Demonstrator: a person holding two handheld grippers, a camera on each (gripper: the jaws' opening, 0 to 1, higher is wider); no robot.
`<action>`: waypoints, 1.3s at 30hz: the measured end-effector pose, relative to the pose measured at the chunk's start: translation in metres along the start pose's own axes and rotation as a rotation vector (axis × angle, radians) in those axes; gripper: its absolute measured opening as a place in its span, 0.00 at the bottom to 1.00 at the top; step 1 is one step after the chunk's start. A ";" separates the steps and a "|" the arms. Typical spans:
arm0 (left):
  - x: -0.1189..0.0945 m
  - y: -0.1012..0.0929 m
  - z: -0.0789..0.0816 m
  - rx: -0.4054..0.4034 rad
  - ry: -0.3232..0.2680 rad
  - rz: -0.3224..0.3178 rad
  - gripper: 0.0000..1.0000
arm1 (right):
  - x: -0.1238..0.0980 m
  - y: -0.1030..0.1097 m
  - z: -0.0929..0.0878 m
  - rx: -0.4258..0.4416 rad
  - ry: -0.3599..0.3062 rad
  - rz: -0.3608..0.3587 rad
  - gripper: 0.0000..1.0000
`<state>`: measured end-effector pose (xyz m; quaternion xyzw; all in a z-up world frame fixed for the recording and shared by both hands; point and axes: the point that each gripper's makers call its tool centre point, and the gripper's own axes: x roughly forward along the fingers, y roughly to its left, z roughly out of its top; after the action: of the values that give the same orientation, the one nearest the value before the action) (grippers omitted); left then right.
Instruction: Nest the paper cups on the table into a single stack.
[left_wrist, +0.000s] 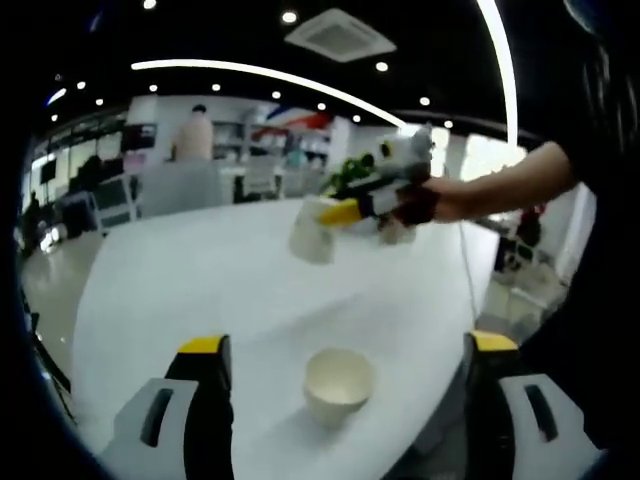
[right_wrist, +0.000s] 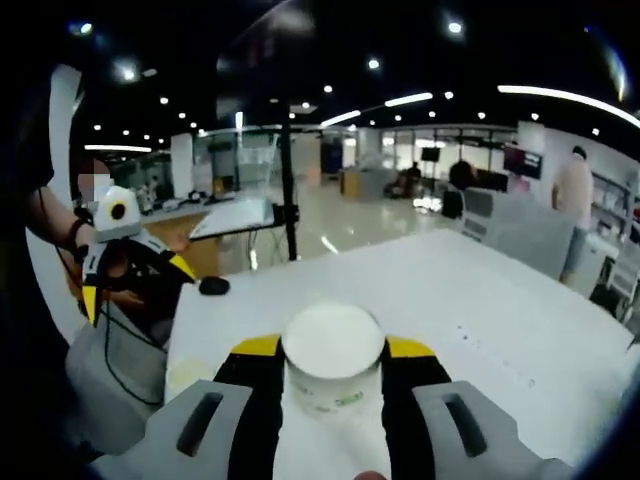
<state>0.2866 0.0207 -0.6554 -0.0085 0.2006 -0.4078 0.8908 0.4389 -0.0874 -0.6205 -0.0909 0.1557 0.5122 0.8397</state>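
Left gripper view: left gripper (left_wrist: 342, 372) spread wide at the bottom of the frame, jaws well apart with nothing between the tips but air. Lower centre, between and just beyond those jaws, an open paper cup (left_wrist: 338, 385) standing upright on the white table (left_wrist: 190, 290), mouth up, touching neither jaw. Upper centre-right, right gripper (left_wrist: 322, 222) reaching in from the right in a person's hand (left_wrist: 432, 203), clamped on a second cup (left_wrist: 312, 230) held clear above the table and tilted. Just behind that, near the hand, a third pale cup (left_wrist: 396, 234), blurred.

Right gripper view: right gripper (right_wrist: 333, 372) closed onto the held cup (right_wrist: 333, 360), bottom centre of the frame, yellow-tipped jaws pressing on both sides, flat white base facing the camera. Table (right_wrist: 480, 300) spreading behind it toward the right. Left edge of the frame: left gripper (right_wrist: 95, 300) seen small, with yellow tips; cannot tell its opening from here.
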 end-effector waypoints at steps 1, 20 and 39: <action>0.000 0.000 0.000 0.003 0.002 -0.004 0.95 | -0.003 0.002 0.004 -0.002 -0.007 0.000 0.34; 0.007 -0.008 0.001 -0.003 -0.004 -0.029 0.95 | -0.046 0.069 0.060 0.028 -0.160 0.077 0.34; 0.009 -0.021 0.015 -0.134 -0.110 -0.089 0.81 | -0.038 0.108 0.041 0.061 -0.164 0.139 0.34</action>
<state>0.2818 -0.0019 -0.6411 -0.0993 0.1776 -0.4316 0.8788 0.3331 -0.0568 -0.5682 -0.0119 0.1079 0.5699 0.8145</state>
